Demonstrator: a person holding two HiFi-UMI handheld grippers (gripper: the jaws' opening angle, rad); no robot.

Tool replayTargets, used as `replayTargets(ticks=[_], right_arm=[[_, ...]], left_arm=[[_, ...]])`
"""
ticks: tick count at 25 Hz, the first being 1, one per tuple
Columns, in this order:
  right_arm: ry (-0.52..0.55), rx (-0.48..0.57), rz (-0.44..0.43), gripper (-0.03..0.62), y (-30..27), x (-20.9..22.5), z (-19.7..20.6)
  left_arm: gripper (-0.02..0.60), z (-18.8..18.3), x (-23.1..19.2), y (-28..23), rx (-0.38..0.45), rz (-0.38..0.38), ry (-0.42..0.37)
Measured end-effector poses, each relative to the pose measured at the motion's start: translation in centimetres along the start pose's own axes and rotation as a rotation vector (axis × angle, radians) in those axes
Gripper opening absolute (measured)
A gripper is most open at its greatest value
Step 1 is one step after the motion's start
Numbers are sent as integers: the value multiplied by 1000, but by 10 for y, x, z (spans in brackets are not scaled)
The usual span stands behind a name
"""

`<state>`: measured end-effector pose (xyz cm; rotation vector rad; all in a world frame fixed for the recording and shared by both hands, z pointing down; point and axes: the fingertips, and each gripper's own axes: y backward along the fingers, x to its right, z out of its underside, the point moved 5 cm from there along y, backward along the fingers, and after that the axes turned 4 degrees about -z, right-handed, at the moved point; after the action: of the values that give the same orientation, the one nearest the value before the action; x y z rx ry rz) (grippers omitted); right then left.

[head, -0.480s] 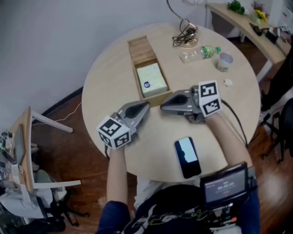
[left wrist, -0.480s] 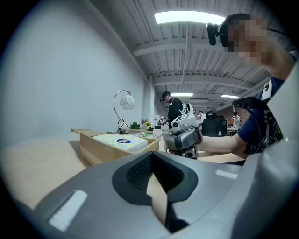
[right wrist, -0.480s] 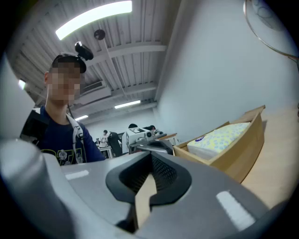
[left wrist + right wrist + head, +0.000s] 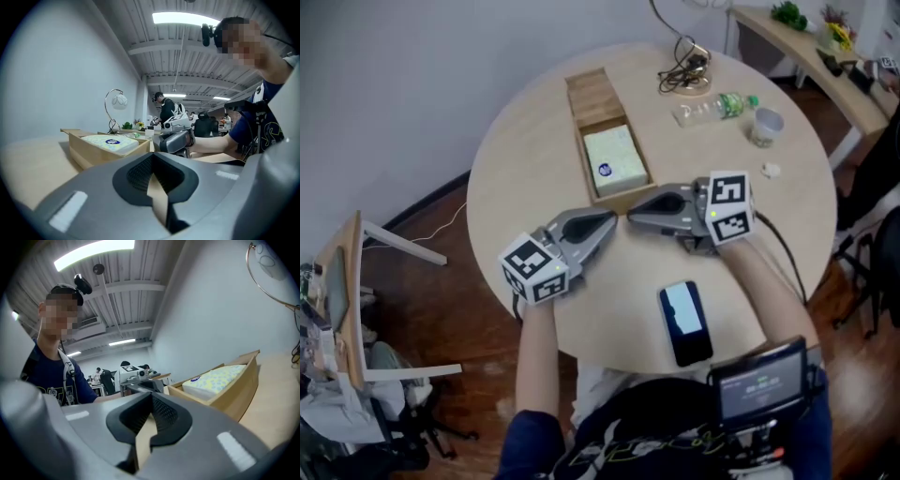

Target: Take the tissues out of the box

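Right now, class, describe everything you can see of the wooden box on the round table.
The box is a long, open-topped rectangle of what looks like pale wood, lying flat on the round table. Its far half is bare; a pale yellow-green tissue pack with a blue round label fills the near half. The left gripper and right gripper point at its near end; whether they touch it cannot be told.

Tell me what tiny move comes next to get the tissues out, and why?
Probably open the right tool and ease it forward over the tissue pack. Both it and the left tool are shut and empty, just short of the near end of the box, and the pack lies untouched inside, so nothing can be grabbed until the jaws part.
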<state>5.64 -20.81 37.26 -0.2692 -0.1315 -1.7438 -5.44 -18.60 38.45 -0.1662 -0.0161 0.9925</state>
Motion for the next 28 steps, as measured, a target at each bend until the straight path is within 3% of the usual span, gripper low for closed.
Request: replayTargets(ticks=[28], right_arm=[[64, -33, 66, 1, -3, 1, 6]], left_arm=[[5, 2, 4, -4, -4, 42, -8]])
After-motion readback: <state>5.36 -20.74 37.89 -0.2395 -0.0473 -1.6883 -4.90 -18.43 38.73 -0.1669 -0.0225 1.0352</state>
